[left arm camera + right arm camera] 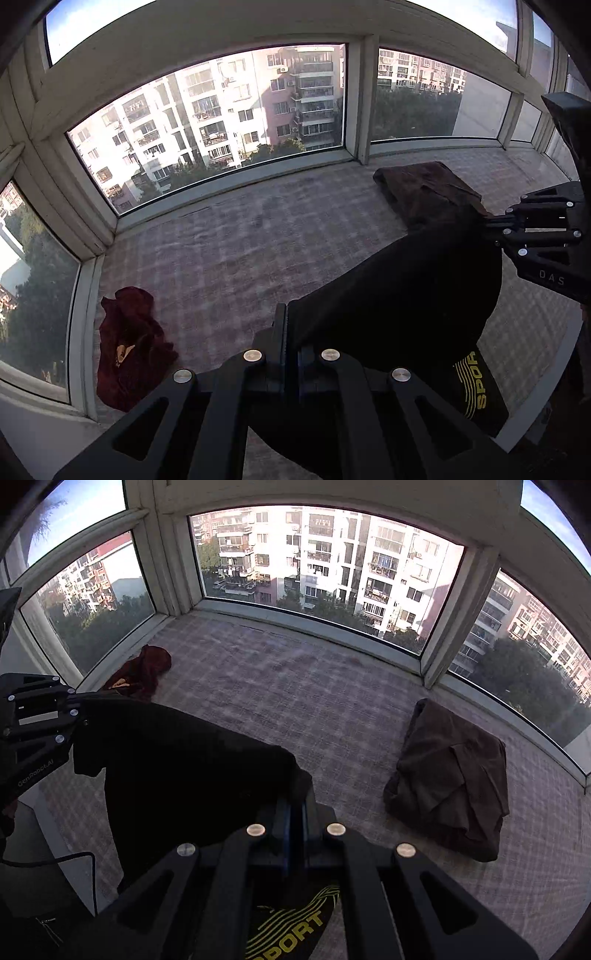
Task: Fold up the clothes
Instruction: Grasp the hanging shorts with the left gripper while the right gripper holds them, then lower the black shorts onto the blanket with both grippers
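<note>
The black garment [399, 295] hangs between the two grippers above the checked mat [229, 240] of a bay window seat. The left gripper [286, 328] is clamped tight on one edge of the cloth, and the right gripper [295, 805] is pinched shut on the opposite edge, so the fabric sags in a dark sling between them. A yellow printed logo shows on the part that droops lowest. The cloth looks light and limp, with no stiffness of its own; it will likely drape wherever it is let down and slide if gripped only by a thin fold. The upper edge, near the corners, seems the best place to hold it, though which seam each claw grips is hard to tell in the dark fabric. A crumpled red garment [129, 350] lies by the glass, and a folded brown garment [450, 779] sits well apart on the other side.
</note>
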### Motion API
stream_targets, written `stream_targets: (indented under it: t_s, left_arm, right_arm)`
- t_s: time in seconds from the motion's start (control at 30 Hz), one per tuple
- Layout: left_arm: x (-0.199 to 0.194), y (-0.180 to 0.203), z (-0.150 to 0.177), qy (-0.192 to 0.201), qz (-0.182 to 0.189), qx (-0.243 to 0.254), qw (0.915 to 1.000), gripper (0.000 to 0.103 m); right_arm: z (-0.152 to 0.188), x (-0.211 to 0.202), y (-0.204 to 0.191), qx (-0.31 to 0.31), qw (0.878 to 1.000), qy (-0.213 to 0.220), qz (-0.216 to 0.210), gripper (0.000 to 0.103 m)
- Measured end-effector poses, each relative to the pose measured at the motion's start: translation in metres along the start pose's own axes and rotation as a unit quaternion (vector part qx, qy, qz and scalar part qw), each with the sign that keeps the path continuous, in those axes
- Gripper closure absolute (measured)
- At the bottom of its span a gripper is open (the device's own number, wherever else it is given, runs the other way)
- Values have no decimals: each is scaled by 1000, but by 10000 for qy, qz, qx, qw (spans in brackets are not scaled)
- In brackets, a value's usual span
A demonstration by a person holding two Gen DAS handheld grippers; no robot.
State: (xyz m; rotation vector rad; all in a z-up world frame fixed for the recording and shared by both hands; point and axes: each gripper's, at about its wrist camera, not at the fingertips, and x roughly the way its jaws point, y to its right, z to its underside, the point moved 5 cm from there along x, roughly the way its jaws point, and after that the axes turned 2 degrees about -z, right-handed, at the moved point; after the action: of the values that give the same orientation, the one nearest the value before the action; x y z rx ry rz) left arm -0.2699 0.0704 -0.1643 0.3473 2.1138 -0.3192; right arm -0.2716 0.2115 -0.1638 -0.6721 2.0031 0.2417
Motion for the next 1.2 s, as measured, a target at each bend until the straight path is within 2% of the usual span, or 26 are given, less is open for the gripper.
stream_targets:
  t_s: [0.1, 0.17, 0.27, 0.3, 0.37, 0.47, 0.53, 0.6, 0.73, 0.83, 0.97, 1.07, 1.2]
  left_arm:
    - [70, -15, -8, -486, -25, -186, 9986, 97]
    - [110, -26, -12, -753, -215, -260, 9966, 93]
    - [140, -46, -14, -859, -412, -425, 9945, 74]
    - [144, -53, -15, -865, -423, -492, 9941, 66]
    - [145, -65, -16, -838, -389, -601, 9939, 66]
    - [132, -72, -8, -817, -97, -430, 9957, 62]
    - [123, -73, 0, -836, 52, -292, 9961, 49]
    - [115, -70, 14, -901, 89, -148, 9958, 49]
    - [114, -64, 38, -1029, 101, -46, 9946, 49]
    - [124, -59, 46, -1091, 98, -78, 9940, 49]
    - [138, -57, 45, -1122, 154, -263, 9932, 49]
    - [148, -59, 40, -1117, 33, -295, 9933, 49]
    - [160, -61, 35, -1143, 173, -454, 9923, 49]
  right_arm:
    - [-8, 61, 18, 364, 9990, -269, 70, 96]
    - [-14, 96, 30, 538, 9968, -577, 147, 89]
    - [-20, 123, 52, 789, 9944, -676, 180, 87]
    - [-22, 126, 60, 870, 9937, -686, 155, 85]
    - [-24, 124, 73, 953, 9930, -697, 14, 84]
    - [-19, 106, 73, 550, 9966, -562, -230, 84]
    - [-1, 99, 68, 165, 9973, -690, -191, 84]
    - [25, 93, 63, 39, 9958, -890, -231, 83]
    - [73, 81, 54, 106, 9943, -1006, -341, 82]
    - [101, 77, 44, 254, 9926, -1096, -466, 74]
    - [110, 82, 27, 354, 9932, -1017, -434, 69]
    - [107, 95, 23, 473, 9917, -1120, -419, 68]
    - [103, 104, 23, 659, 9887, -1262, -479, 68]
